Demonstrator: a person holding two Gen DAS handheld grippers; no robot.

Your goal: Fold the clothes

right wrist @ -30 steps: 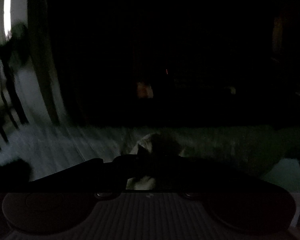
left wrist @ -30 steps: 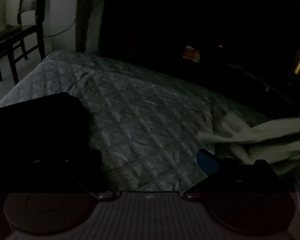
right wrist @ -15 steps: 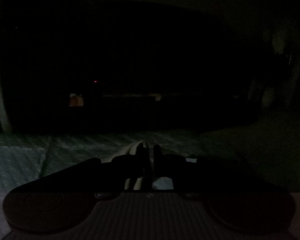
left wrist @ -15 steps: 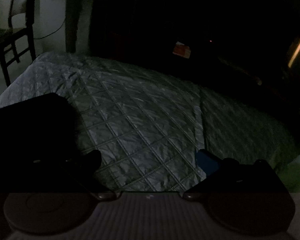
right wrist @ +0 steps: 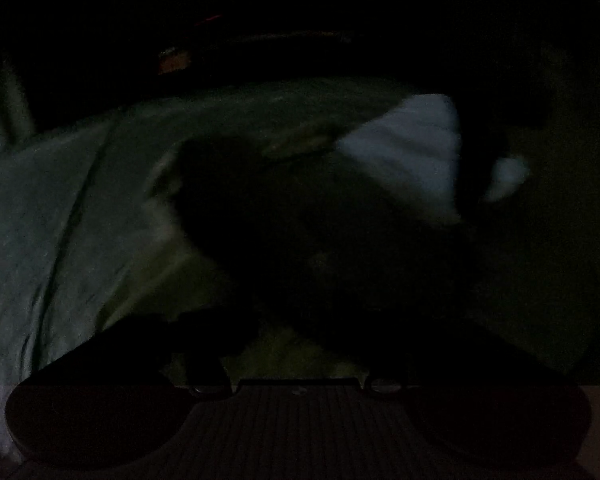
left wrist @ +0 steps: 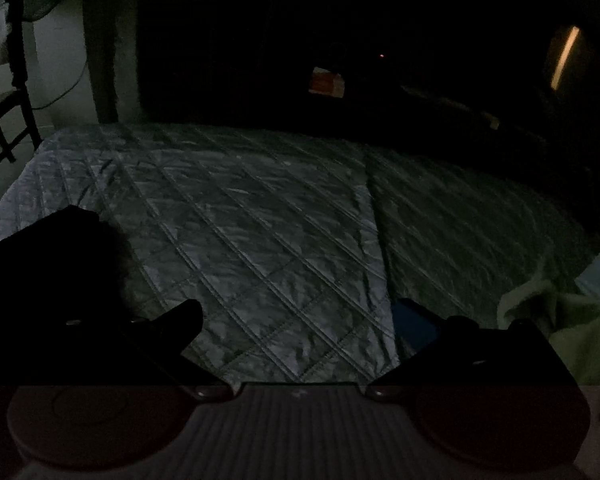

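Pale, soft cloth (left wrist: 556,320) lies bunched on the quilted bed (left wrist: 260,220), right of the left gripper (left wrist: 296,320), whose fingers are spread and empty. It looks light and limp; an edge suits grasping. Right gripper (right wrist: 300,340): too dark to tell.

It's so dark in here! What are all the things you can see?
quilted bedspread: one, grey-blue, covering the bed across the middle of the left wrist view.
pale garment: one, light greenish, bunched at the bed's right edge.
dark folded item: one, black, on the bed at the left.
chair: one, dark frame, on the floor at far left.
orange box: one, beyond the bed; too dim to identify.
light strip: one, yellowish, far right.
left gripper: one, black, open over the bedspread.
right gripper: one, black, over pale cloth; too dark to judge.
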